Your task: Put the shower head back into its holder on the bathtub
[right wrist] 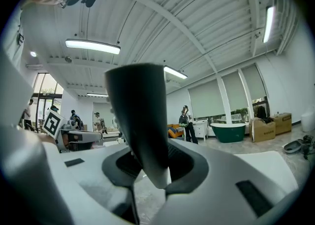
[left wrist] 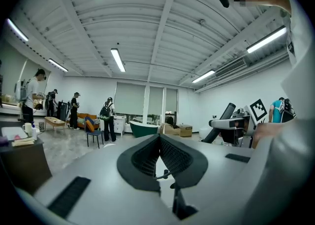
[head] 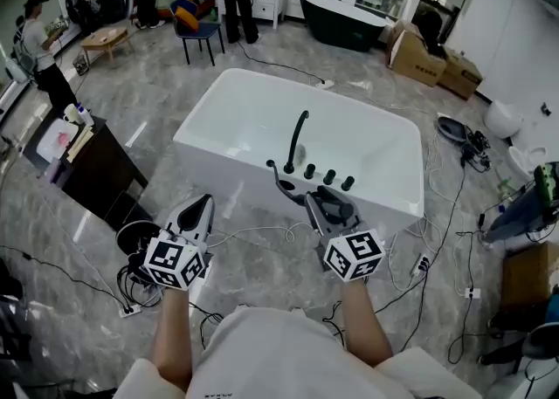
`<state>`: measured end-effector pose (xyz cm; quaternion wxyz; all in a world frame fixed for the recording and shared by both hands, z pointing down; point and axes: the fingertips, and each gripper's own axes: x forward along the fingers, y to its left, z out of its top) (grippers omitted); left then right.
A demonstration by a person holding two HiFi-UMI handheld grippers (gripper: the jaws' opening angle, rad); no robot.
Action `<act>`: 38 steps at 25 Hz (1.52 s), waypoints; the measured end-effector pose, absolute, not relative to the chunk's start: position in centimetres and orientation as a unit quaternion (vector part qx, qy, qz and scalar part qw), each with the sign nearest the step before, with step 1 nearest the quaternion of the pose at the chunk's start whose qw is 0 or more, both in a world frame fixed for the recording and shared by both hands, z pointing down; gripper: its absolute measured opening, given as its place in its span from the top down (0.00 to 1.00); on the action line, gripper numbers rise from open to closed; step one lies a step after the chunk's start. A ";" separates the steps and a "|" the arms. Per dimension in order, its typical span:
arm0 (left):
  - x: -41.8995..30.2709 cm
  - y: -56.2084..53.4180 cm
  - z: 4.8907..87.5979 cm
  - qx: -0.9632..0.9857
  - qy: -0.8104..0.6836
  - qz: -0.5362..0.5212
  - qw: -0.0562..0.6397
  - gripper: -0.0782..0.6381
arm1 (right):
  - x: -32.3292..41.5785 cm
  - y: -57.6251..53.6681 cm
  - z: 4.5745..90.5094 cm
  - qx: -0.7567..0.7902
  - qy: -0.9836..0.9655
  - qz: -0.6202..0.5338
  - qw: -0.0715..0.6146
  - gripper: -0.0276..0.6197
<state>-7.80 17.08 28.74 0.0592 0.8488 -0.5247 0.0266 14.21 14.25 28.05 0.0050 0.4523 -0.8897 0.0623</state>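
Note:
A white bathtub (head: 262, 118) stands in front of me, with a black curved spout (head: 299, 137) and three black knobs (head: 328, 177) on its near rim. My right gripper (head: 325, 208) is just short of that rim, held level and shut on the black shower head (head: 334, 207). A thin hose (head: 281, 184) curls from it toward the rim. In the right gripper view the dark handle (right wrist: 140, 125) stands upright between the jaws of my right gripper (right wrist: 150, 159). My left gripper (head: 197, 212) hangs left of it, over the floor. Its jaws meet at the tips with nothing between them (left wrist: 158, 139).
Cables and a power strip (head: 131, 306) lie on the marble floor around my feet. A dark cabinet (head: 92, 170) stands to the left. A dark green tub (head: 341, 20), cardboard boxes (head: 419, 57), a blue chair (head: 199, 32) and several people are at the back.

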 end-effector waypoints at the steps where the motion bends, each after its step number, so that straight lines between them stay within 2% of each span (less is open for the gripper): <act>1: -7.8 17.0 28.7 0.849 -0.524 0.027 0.059 0.88 | 14.2 14.2 28.0 0.453 -0.889 0.062 0.005 0.76; 17: -9.3 16.3 28.6 0.863 -0.501 0.023 0.054 0.88 | 12.0 14.2 28.0 0.463 -0.884 0.059 0.012 0.76; 38: -16.7 18.5 29.7 0.880 -0.471 0.026 0.058 0.88 | 6.3 15.6 28.3 0.510 -0.858 0.051 0.031 0.76</act>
